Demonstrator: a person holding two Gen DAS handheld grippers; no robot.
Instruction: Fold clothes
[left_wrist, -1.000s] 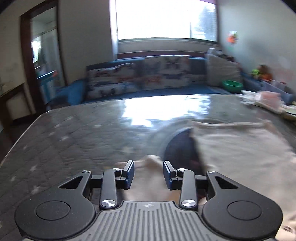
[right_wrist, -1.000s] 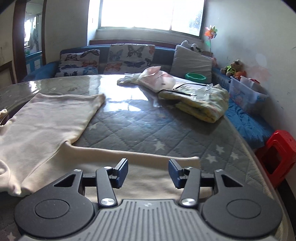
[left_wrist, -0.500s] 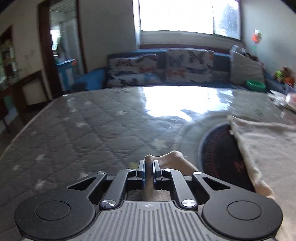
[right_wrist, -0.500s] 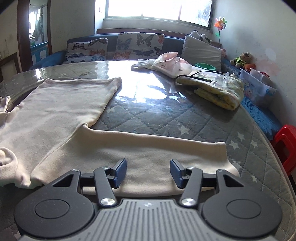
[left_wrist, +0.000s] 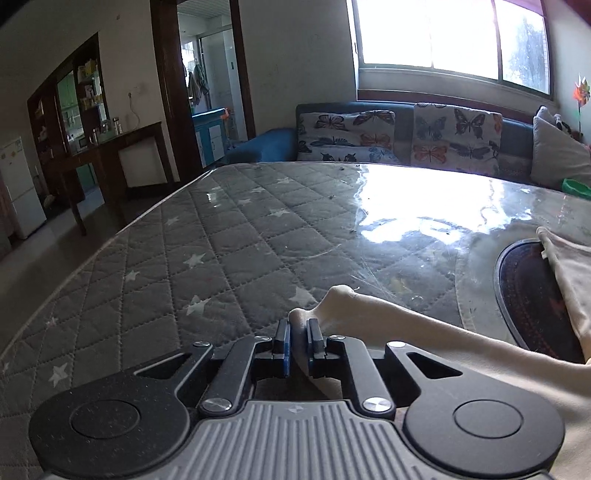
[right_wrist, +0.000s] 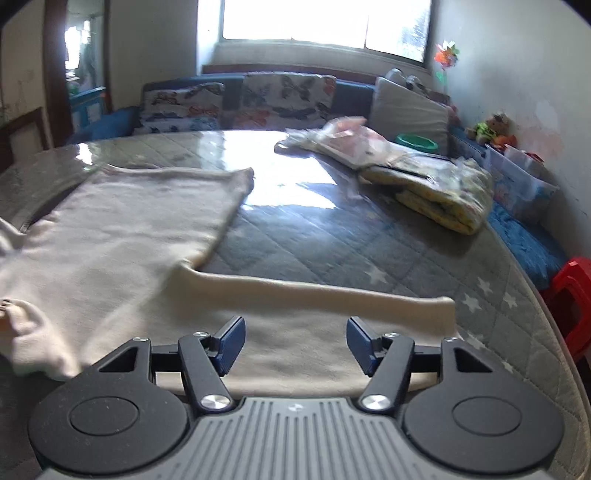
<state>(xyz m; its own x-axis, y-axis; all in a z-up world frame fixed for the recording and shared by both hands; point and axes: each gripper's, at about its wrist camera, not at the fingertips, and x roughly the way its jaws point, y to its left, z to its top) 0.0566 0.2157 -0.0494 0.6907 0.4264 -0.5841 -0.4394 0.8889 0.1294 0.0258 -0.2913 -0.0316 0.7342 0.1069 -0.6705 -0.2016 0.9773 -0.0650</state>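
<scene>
The quilted, star-printed worktop (right_wrist: 369, 251) carries a cream knit garment (right_wrist: 140, 229) spread flat across the left and centre of the right wrist frame, with a folded yellow blanket (right_wrist: 443, 192) at upper right. The left gripper (left_wrist: 298, 343) has its fingers clamped on a garment fold at lower centre; the right gripper (right_wrist: 295, 343) holds its fingers apart above the sleeve (right_wrist: 332, 310).

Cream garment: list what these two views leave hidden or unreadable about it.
- Left wrist view: the left gripper has its jaws shut on a bunch of the cream garment; the gripper body covers the cloth behind the pinch, and the frame's right edge cuts off the rest.
- Right wrist view: motion blur smears the fabric; the open right gripper hides the sleeve's near edge, and the left edge crops the other sleeve.
</scene>
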